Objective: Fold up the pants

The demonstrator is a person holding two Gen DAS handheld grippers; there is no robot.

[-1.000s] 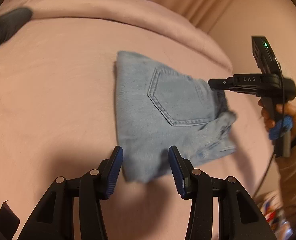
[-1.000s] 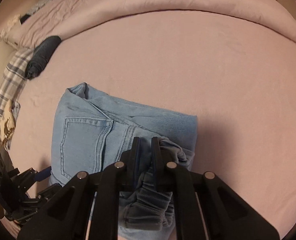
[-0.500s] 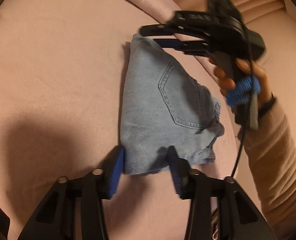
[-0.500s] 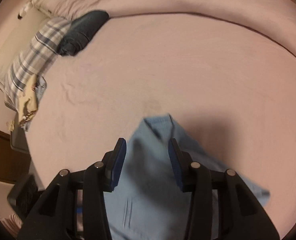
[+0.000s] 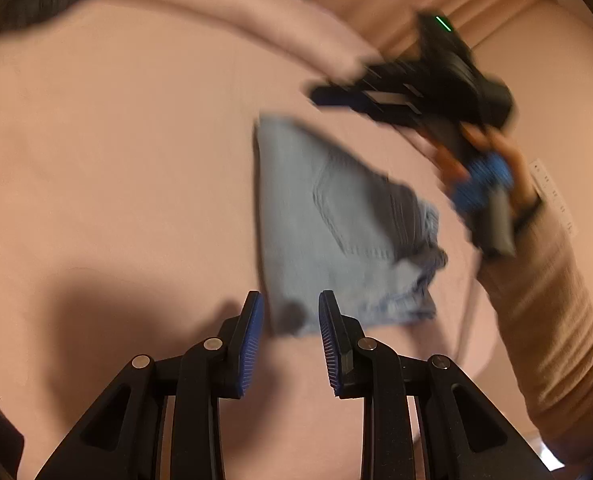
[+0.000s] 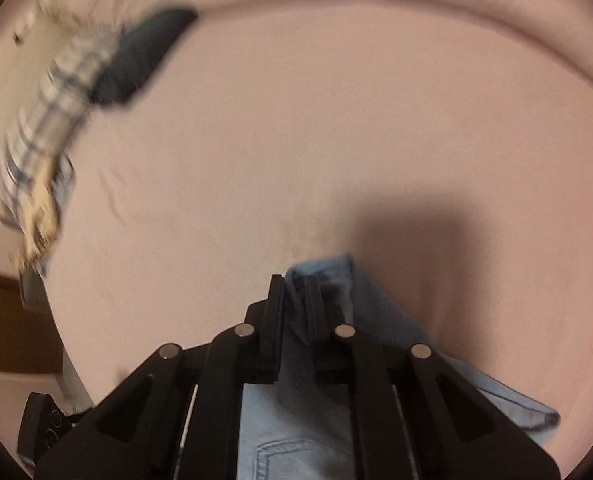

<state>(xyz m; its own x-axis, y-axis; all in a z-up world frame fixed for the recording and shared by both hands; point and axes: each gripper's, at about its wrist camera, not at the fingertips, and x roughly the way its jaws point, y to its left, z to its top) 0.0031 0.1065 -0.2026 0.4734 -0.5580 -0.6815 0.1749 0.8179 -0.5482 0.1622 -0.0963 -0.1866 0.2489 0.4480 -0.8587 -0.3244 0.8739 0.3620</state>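
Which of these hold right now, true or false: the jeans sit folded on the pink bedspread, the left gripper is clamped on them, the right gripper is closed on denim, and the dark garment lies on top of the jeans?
1. The folded jeans lie on the pink bedspread. True.
2. The left gripper is clamped on them. False: its fingers stand apart on either side of the near corner.
3. The right gripper is closed on denim. True: the far corner sits between its fingers.
4. The dark garment lies on the jeans. False: it lies apart, beside the plaid cloth.
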